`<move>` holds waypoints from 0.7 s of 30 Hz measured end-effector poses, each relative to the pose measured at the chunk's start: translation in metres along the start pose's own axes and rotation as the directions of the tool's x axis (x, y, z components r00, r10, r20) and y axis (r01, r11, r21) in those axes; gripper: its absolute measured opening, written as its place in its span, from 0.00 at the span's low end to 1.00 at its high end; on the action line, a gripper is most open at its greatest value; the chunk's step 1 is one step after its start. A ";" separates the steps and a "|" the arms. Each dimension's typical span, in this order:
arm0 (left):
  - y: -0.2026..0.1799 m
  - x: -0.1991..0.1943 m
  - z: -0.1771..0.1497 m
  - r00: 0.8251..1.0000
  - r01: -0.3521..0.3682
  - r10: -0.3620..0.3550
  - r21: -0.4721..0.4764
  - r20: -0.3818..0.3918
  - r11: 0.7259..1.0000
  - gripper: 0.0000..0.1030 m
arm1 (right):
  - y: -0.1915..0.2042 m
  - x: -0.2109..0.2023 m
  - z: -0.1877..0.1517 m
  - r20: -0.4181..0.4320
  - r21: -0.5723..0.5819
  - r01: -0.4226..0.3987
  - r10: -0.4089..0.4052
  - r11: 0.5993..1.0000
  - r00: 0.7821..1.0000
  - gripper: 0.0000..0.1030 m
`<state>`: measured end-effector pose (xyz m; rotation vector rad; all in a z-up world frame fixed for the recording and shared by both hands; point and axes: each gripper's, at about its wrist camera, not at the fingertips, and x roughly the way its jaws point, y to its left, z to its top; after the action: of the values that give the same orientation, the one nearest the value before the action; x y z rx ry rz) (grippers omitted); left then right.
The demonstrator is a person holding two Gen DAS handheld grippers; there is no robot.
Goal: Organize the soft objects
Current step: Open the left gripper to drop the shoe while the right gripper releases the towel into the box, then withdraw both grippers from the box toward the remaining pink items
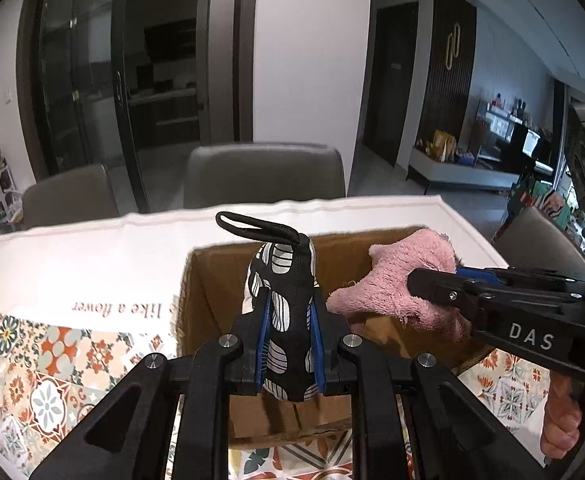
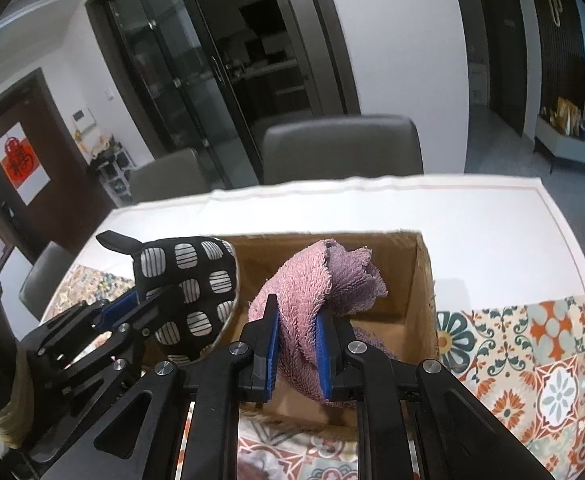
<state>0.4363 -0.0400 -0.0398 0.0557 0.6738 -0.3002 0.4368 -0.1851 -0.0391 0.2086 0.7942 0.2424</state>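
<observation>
- Two soft items are held over the cardboard box [image 2: 420, 280] at once; each should be lowered well below the rim before it is released, so that nothing drapes over a wall.
- The pink towel [image 2: 316, 280] is pinched in the right gripper [image 2: 298, 354], bunched, its long axis running up toward 1 o'clock in the right wrist view.
- The patterned oven mitt [image 1: 288, 304] is clamped in the left gripper [image 1: 290, 344], upright, its black loop [image 1: 252, 226] pointing to 11 o'clock.
</observation>
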 end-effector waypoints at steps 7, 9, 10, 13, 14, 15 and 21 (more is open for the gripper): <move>-0.002 0.011 -0.006 0.999 0.002 -0.002 -0.002 -0.042 1.000 0.38 | -0.008 0.027 -0.006 -0.080 -0.012 0.038 -0.039 0.999 0.996 0.23; -0.001 0.010 -0.007 0.999 -0.004 0.004 0.002 -0.036 1.000 0.39 | -0.009 0.027 -0.007 -0.078 -0.018 0.049 -0.050 0.999 0.996 0.35; -0.001 0.009 -0.006 0.999 -0.004 0.004 0.003 -0.037 1.000 0.40 | -0.008 0.026 -0.008 -0.073 -0.023 0.057 -0.058 0.998 0.996 0.36; 0.000 0.004 -0.008 0.999 -0.013 0.013 0.002 -0.035 1.000 0.41 | -0.007 0.022 -0.007 -0.068 -0.026 0.070 -0.072 0.997 0.995 0.36; 0.000 0.002 -0.008 0.999 -0.020 0.020 0.005 -0.032 1.000 0.43 | -0.007 0.021 -0.007 -0.065 -0.028 0.073 -0.074 0.997 0.995 0.36; 0.000 -0.002 -0.009 0.999 -0.027 0.027 0.010 -0.029 1.000 0.44 | -0.006 0.019 -0.007 -0.062 -0.030 0.079 -0.081 0.996 0.995 0.36; 0.001 -0.025 -0.011 1.000 -0.026 0.026 0.016 -0.002 1.000 0.54 | 0.003 -0.004 -0.011 -0.021 -0.042 0.114 -0.115 0.993 0.993 0.44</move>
<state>0.4117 -0.0311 -0.0330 0.0801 0.6723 -0.2807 0.4254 -0.1827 -0.0432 0.1212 0.8209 0.1529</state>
